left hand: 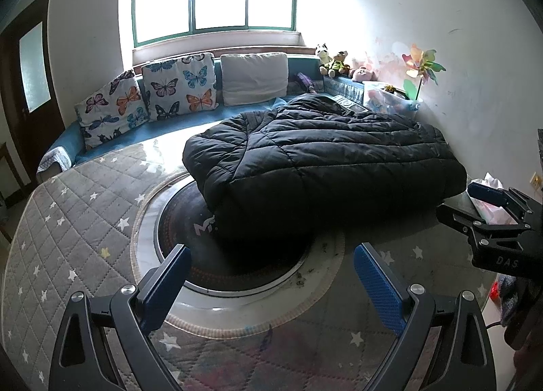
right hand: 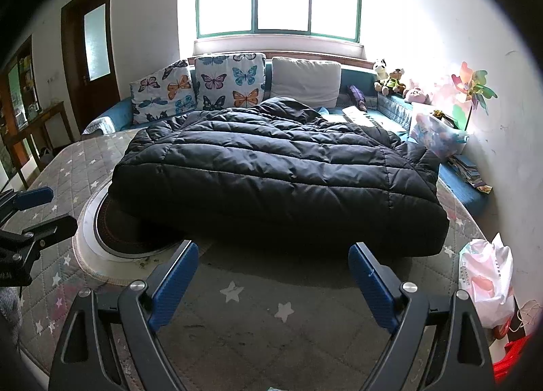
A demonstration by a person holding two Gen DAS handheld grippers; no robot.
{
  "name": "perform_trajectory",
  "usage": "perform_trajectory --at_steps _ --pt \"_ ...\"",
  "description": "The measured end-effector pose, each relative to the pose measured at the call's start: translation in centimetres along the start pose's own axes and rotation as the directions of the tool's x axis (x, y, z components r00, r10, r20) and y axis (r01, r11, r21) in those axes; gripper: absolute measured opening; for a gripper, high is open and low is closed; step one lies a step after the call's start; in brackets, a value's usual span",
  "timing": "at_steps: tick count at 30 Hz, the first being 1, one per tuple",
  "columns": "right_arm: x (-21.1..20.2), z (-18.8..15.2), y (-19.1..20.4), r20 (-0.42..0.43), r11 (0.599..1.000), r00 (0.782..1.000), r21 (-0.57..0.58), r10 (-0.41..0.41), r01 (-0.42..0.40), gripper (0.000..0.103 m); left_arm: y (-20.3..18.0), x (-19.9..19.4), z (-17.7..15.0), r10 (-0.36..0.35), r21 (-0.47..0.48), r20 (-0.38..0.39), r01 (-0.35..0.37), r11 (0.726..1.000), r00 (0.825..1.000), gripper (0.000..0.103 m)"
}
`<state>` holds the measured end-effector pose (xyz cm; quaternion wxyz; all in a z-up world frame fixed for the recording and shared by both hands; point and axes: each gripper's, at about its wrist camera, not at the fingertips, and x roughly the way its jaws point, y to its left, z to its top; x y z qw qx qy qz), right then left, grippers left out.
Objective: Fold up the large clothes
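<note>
White letters "DAS" stand on the black body of the right tongs [left hand: 488, 201], at 3 o'clock in the left wrist view. A white logo [left hand: 205, 223] on the dark round disc [left hand: 244, 265] is half hidden under the jacket [left hand: 322, 156]. Print on the plastic bag [right hand: 487, 284] is too small to read.

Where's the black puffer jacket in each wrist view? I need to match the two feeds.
Left wrist: the black puffer jacket lies right of centre, its near left corner overhanging the round inset.
Right wrist: the jacket fills the centre, straight ahead of the open tool.
Shared landmark: the butterfly cushions under the window.
</note>
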<state>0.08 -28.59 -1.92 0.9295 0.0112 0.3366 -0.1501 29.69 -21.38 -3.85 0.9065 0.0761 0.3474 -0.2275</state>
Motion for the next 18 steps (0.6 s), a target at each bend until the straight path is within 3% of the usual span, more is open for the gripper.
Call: perform_trajectory --at_steps 18 --pt "0.29 -0.57 0.24 -0.012 1.0 1.0 0.006 0.003 -0.003 0.098 -0.02 -0.02 -0.6 -0.005 -0.003 -0.001 0.005 1.0 1.0 0.103"
